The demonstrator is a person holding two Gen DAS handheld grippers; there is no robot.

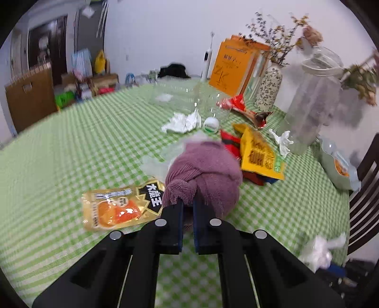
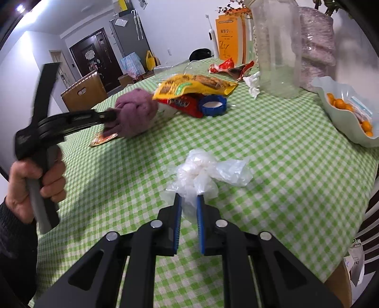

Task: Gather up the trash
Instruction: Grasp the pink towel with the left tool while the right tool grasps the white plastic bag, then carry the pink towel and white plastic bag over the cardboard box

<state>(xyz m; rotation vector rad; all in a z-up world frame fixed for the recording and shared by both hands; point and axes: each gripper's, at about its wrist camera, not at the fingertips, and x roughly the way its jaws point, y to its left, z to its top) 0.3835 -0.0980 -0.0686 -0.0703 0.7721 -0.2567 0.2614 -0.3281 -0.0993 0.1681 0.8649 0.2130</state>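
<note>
Left wrist view: green-checked tablecloth [image 1: 71, 147]; left claw [image 1: 187, 203] clamps purple cloth [image 1: 203, 175], right claw [image 2: 189, 199] clamps plastic bag [image 2: 203, 173].

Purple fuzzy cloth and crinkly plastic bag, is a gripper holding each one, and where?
Yes. The left gripper pinches the purple cloth at its near edge. The right gripper pinches the clear plastic bag at its near end.

Even, cool indoor light fills the room, and a ceiling lamp [image 2: 20, 8] flares at the top left. Shadows on the tabletop [image 2: 272, 147] are soft. Motion smears everything slightly; the fisheye bends and blackens the edges.
</note>
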